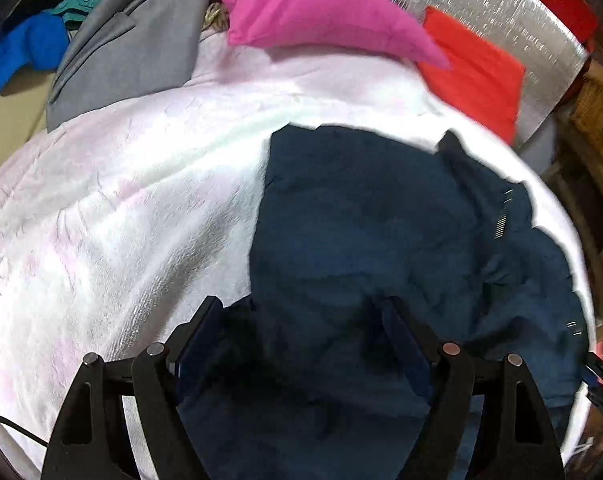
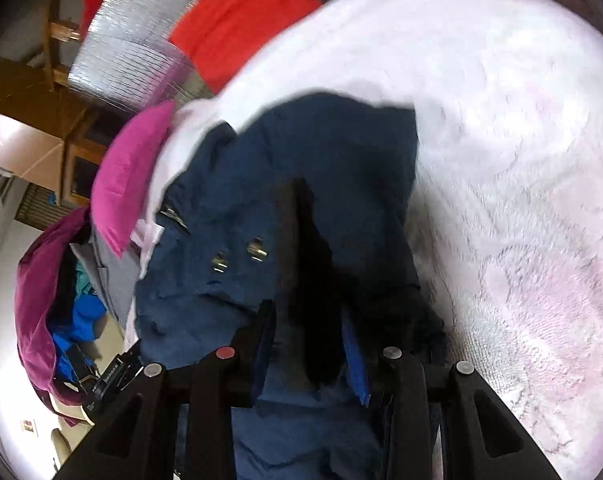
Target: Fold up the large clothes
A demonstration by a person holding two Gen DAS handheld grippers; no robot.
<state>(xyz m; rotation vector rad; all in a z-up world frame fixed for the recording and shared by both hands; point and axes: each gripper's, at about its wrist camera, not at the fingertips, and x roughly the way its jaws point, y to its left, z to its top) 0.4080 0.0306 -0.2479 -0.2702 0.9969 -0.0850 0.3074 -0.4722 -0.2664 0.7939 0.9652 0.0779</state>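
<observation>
Through my left wrist camera, my left claw [image 1: 301, 316] stands with its fingers spread wide, and the navy garment [image 1: 381, 232] fills the gap between them; the cloth bunches up around both fingers, but I cannot tell whether either pad presses on it, so I call this claw wide with fabric lying in it. The garment lies rumpled on the white and pale pink bedspread [image 1: 121, 208], toward the right side of it, with small pale stripes showing near its right edge. Beyond it a magenta pillow [image 1: 301, 8] rests at the far edge of the spread, a red cloth [image 1: 477, 76] lies just beside it to the right against a silver quilted sheet [image 1: 501, 4], and a grey garment [image 1: 133, 48] sits at the far left next to a blue one [image 1: 25, 52]. Through my right wrist camera, my right claw [image 2: 309, 324] is likewise apart, its fingers standing either side of a dark fold of the same navy garment [image 2: 261, 200], which runs down between them and out of view below; the picture is blurred, and I cannot tell if the fingers pinch it. Two small metal fastenings show on the cloth left of that fold. The bedspread [image 2: 501, 160] spreads to the right, the magenta pillow [image 2: 129, 176] lies at the left touching the garment's edge, and the red cloth [image 2: 241, 16] is above.
</observation>
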